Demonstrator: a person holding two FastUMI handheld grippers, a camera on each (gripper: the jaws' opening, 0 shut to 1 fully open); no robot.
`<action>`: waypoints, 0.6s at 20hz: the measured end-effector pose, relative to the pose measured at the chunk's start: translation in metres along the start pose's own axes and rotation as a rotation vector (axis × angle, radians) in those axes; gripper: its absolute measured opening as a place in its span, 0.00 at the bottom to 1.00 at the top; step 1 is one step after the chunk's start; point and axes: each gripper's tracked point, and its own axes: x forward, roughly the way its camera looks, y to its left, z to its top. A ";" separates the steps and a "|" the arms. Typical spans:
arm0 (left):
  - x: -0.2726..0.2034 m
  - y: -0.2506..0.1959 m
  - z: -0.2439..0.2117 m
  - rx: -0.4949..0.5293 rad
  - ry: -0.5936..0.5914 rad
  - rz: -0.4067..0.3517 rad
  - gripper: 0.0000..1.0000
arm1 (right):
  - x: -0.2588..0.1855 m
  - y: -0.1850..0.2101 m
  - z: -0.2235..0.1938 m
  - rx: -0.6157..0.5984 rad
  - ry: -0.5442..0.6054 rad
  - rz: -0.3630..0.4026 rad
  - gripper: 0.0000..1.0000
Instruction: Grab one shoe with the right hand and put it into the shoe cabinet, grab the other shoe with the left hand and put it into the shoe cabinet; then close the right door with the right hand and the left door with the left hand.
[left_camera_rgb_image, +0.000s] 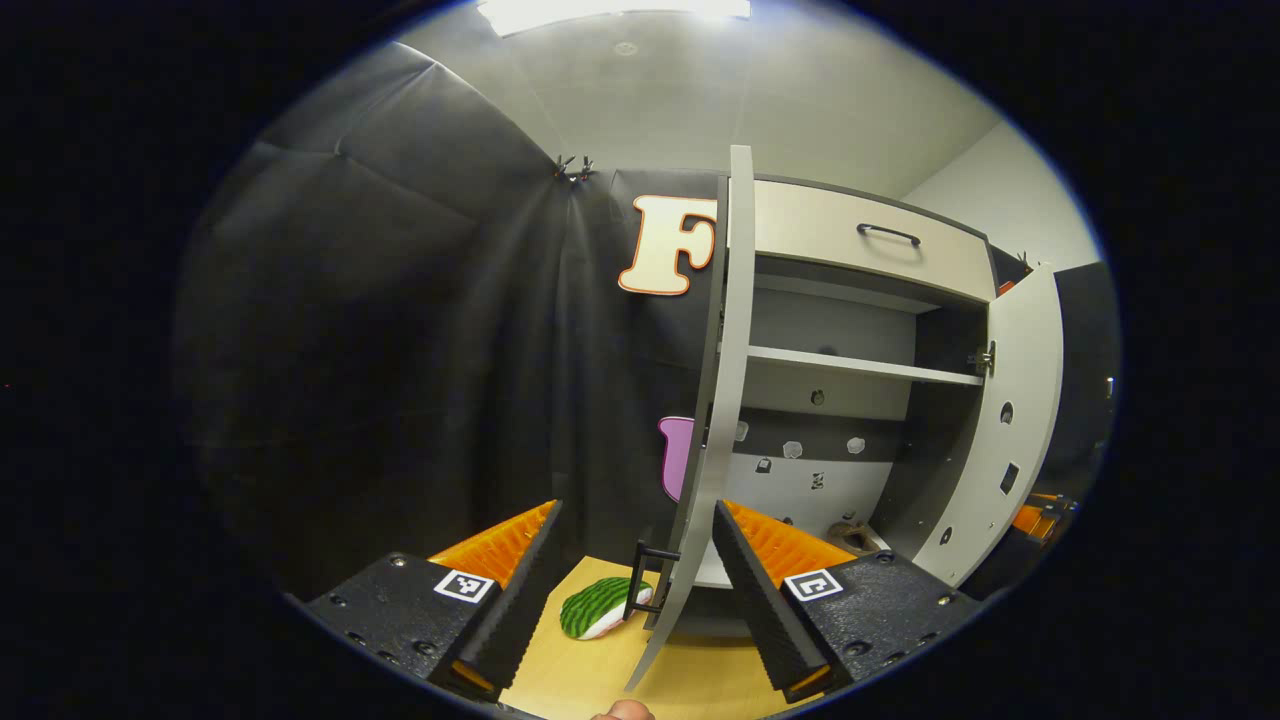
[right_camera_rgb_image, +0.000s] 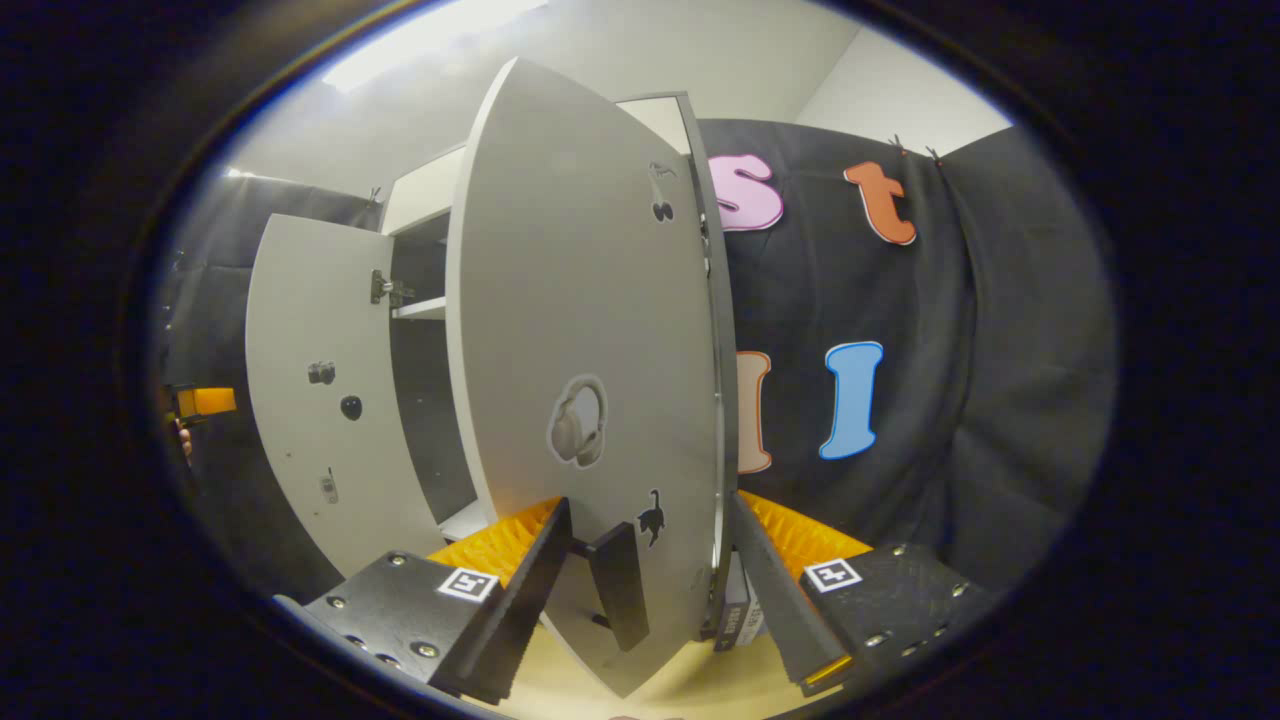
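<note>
Behind both spread tongs, left tongs (left_camera_rgb_image: 635, 590) and right tongs (right_camera_rgb_image: 650, 590), stood the shoe cabinet (left_camera_rgb_image: 860, 400) open; best pushed each door's handle squarely, gently.

Staged recording booth, not a real home: black cloth wall (left_camera_rgb_image: 420, 330) clipped up around a grey shoe cabinet (left_camera_rgb_image: 860, 250), plain white ceiling (left_camera_rgb_image: 700, 90) with panel light (left_camera_rgb_image: 610, 10), wooden surface (left_camera_rgb_image: 600, 670).
</note>
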 end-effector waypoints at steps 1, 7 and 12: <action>0.001 0.000 0.000 -0.003 0.001 0.000 0.89 | 0.002 0.002 -0.002 0.004 0.002 0.010 0.95; 0.005 0.005 -0.005 0.005 0.010 0.022 0.90 | 0.022 0.035 -0.016 0.036 0.035 0.094 0.96; 0.002 0.022 -0.007 -0.010 0.018 0.058 0.90 | 0.038 0.052 -0.031 0.005 0.051 0.095 0.97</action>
